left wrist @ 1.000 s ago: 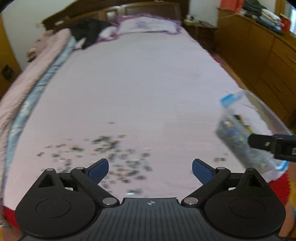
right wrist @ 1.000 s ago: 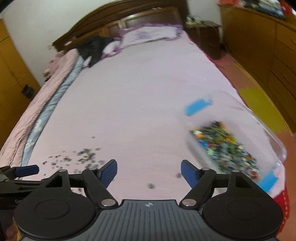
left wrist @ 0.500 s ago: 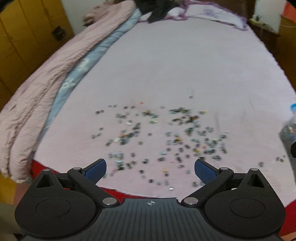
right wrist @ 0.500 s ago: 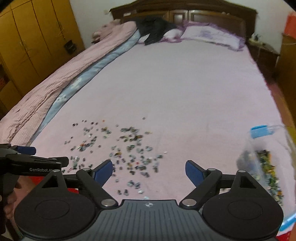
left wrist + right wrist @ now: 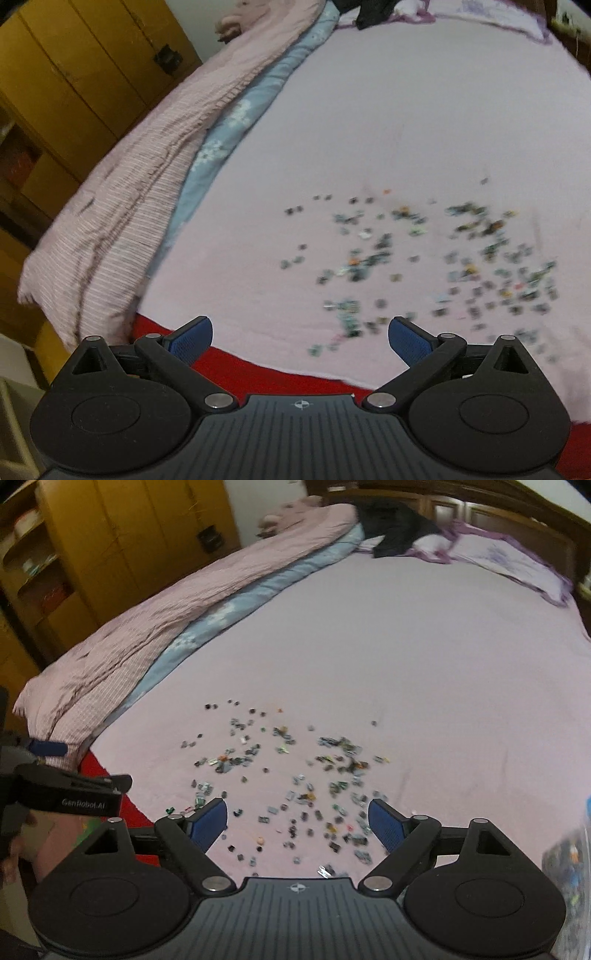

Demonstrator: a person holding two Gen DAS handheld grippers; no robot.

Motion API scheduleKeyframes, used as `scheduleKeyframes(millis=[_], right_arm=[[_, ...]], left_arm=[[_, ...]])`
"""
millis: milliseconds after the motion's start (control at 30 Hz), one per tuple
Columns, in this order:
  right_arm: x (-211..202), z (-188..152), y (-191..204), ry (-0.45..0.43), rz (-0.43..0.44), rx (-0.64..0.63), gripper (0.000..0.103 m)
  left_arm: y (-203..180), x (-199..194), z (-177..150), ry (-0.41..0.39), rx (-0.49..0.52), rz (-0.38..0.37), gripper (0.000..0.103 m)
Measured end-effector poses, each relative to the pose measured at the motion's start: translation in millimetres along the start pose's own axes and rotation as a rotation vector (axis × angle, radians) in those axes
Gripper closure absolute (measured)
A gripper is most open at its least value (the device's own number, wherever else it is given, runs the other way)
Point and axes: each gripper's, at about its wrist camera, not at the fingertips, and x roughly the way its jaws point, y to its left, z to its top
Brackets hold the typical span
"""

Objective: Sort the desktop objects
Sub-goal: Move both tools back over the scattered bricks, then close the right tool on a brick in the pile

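Observation:
Several small dark and coloured pieces (image 5: 295, 786) lie scattered on the pink bed sheet (image 5: 406, 664). My right gripper (image 5: 297, 823) hovers over their near part, open, with nothing held between its blue pads (image 5: 386, 825). A clear container (image 5: 569, 867) with more pieces shows at the right edge. In the left wrist view the pieces (image 5: 424, 266) lie blurred, ahead and to the right. My left gripper (image 5: 299, 339) is open and empty above the bed's near edge. Its black housing (image 5: 74, 797) shows at the left of the right wrist view.
A folded pink quilt (image 5: 147, 635) and a blue blanket (image 5: 229, 609) run along the bed's left side. Yellow wooden wardrobes (image 5: 74, 74) stand beyond. A pillow (image 5: 509, 561) and a dark garment (image 5: 399, 528) lie at the head. Red cover (image 5: 258, 365) shows at the near edge.
Both views have swung left. The container has left the left wrist view and slid to the right edge of the right wrist view. The pieces now lie nearer the right gripper.

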Motion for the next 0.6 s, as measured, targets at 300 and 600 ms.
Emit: scheduleKeyframes(millis=[300, 600], right_arm=[[96.1, 62.6, 68.2, 0.066, -0.091, -0.005, 0.016], [241.7, 89.8, 146.0, 0.154, -0.085, -0.218, 0.069]], left_arm=[[54.5, 91.3, 9.4, 0.021, 0.216, -0.14, 0.001], [75.9, 169.7, -0.5, -0.01, 0.389, -0.191, 0.001]])
